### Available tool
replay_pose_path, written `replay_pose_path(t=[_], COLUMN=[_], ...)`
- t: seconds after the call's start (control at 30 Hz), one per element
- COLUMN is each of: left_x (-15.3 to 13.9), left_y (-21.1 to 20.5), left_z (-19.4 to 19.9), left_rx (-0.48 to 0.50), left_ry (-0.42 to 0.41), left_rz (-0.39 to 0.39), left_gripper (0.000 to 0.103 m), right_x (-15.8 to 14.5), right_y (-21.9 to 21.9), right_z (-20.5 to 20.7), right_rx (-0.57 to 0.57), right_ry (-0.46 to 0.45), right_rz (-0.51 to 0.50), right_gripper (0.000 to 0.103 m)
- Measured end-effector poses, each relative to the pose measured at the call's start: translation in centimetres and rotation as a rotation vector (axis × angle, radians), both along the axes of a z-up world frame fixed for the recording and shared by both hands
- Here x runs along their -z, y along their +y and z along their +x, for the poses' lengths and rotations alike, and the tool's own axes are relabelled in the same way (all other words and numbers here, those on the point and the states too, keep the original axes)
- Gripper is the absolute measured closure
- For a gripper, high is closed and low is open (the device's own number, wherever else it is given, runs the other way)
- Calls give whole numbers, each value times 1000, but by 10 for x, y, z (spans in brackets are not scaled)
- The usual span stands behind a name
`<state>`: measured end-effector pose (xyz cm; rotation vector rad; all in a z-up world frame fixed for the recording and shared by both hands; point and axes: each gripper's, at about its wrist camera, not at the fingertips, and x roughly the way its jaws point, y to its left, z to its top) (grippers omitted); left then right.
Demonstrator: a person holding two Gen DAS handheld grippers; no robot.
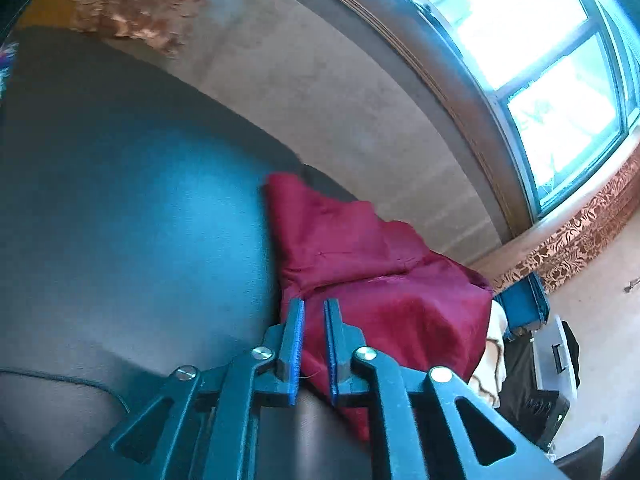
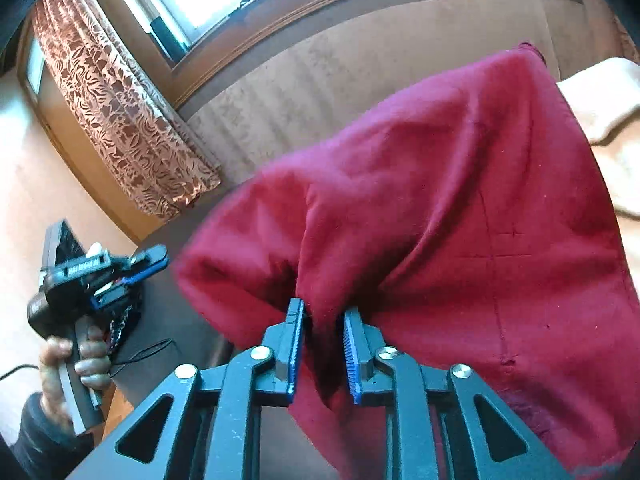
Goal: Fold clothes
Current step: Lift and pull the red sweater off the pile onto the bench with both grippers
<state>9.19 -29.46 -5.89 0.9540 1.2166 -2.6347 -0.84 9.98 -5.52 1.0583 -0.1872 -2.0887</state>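
A dark red garment (image 1: 372, 280) lies bunched on a dark table top (image 1: 120, 220). In the left wrist view my left gripper (image 1: 314, 308) sits at the garment's near edge with its jaws a little apart and nothing between them. In the right wrist view the red garment (image 2: 460, 220) fills most of the frame. My right gripper (image 2: 324, 312) has a fold of the red cloth hanging between its blue pads (image 2: 298, 344), jaws partly apart. The left gripper (image 2: 120, 276) shows at the far left, held in a hand, away from the cloth.
A beige wall (image 1: 320, 100) and a window (image 1: 540, 60) with a patterned curtain (image 2: 120, 120) stand behind the table. Cream cloth (image 2: 608, 120) lies beside the garment. A blue box (image 1: 520, 304), dark items and a thin cable (image 2: 148, 350) are near the table's edges.
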Motion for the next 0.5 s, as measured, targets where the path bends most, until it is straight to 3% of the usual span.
replay_pose_path(t=[0.1, 0.2, 0.37, 0.5], left_x=[10, 24, 64, 83], left_y=[2, 23, 79, 111], left_z=[20, 19, -13, -36], left_rx=[22, 97, 234, 251], left_ry=[-8, -33, -110, -144], left_rz=[29, 14, 92, 143], left_gripper=[91, 85, 80, 74], right_x=[6, 5, 10, 20], right_y=[10, 26, 66, 80], right_z=[19, 33, 45, 50], right_rx=[3, 36, 79, 85], right_ry=[-17, 7, 25, 40], right_rz=[11, 71, 159, 233], right_gripper=[59, 57, 42, 41])
